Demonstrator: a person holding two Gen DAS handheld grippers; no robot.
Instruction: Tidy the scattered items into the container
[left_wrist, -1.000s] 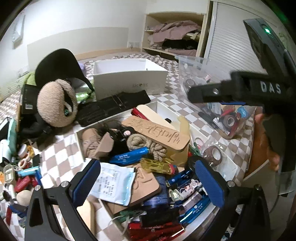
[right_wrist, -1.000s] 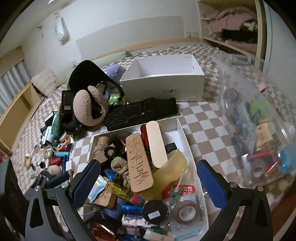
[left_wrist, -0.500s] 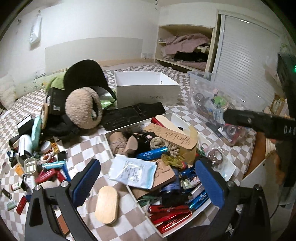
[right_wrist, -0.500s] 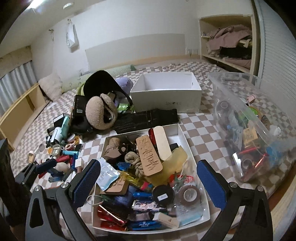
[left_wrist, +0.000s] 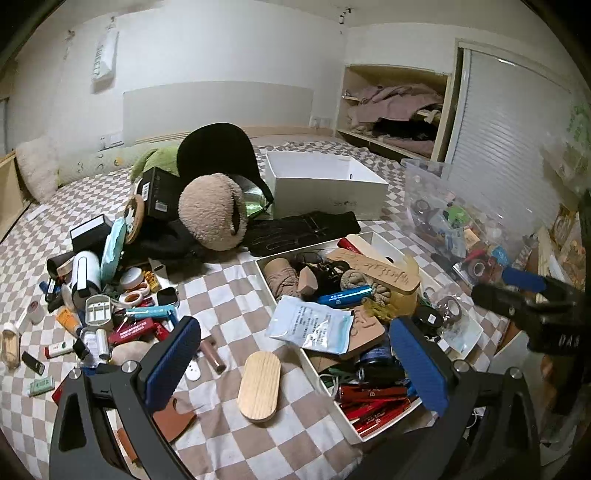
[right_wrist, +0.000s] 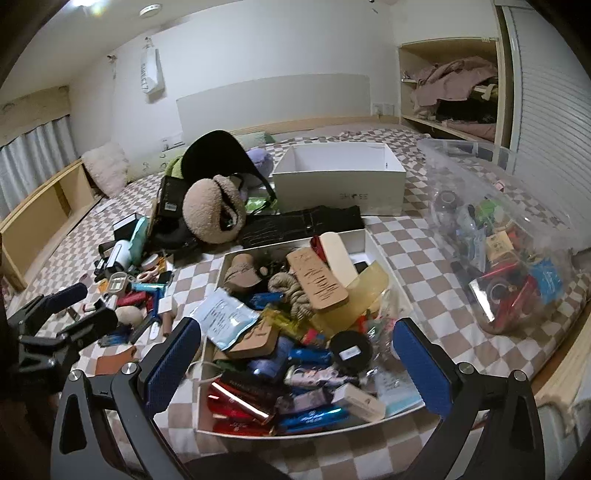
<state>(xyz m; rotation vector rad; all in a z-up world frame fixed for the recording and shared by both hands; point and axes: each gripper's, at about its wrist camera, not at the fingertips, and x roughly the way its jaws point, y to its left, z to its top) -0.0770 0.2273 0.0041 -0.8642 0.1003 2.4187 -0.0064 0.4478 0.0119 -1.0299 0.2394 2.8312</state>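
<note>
- My left claw (left_wrist: 293, 365) stands wide open and holds nothing; my right claw (right_wrist: 295, 365) likewise, wide open, empty; both hang above the checked cover (left_wrist: 229, 295), clear of everything.
- Container: the shallow white tray (left_wrist: 384, 242) lies just ahead and right of my left claw, directly ahead of and under my right claw (right_wrist: 364, 236); it is heaped, with a blue-white packet (left_wrist: 310, 326) overhanging its near-left rim.
- Loose items: a pale wooden oval (left_wrist: 259, 386) lies on the cover between my left fingers, just outside the tray; a brown tube (left_wrist: 213, 355) sits beside my left finger; a pile of small goods (left_wrist: 110, 310) lies ahead-left of that claw.
- Step in hand, as I judge it: between grasps, with sorting partly done, since the tray is full yet goods lie outside it.
- Next move, in my judgement: close on a loose item; the oval is nearest my left claw; it lies flat, so the fingers must straddle its narrow width and come low.
- Risk: the tray is overfull; a further item may slide off the heap.
- Count: claws, two; white trays, one; deep white box (right_wrist: 338, 182) far ahead, one; clear bin (right_wrist: 495, 240) ahead-right, one; wooden ovals outside the tray, one; engraved wooden plaques (right_wrist: 317, 280) in the tray, one seen; fleece earmuffs (left_wrist: 212, 212), one; black cap (left_wrist: 214, 147), one; small goods in the pile, too many and too tangled to count.
</note>
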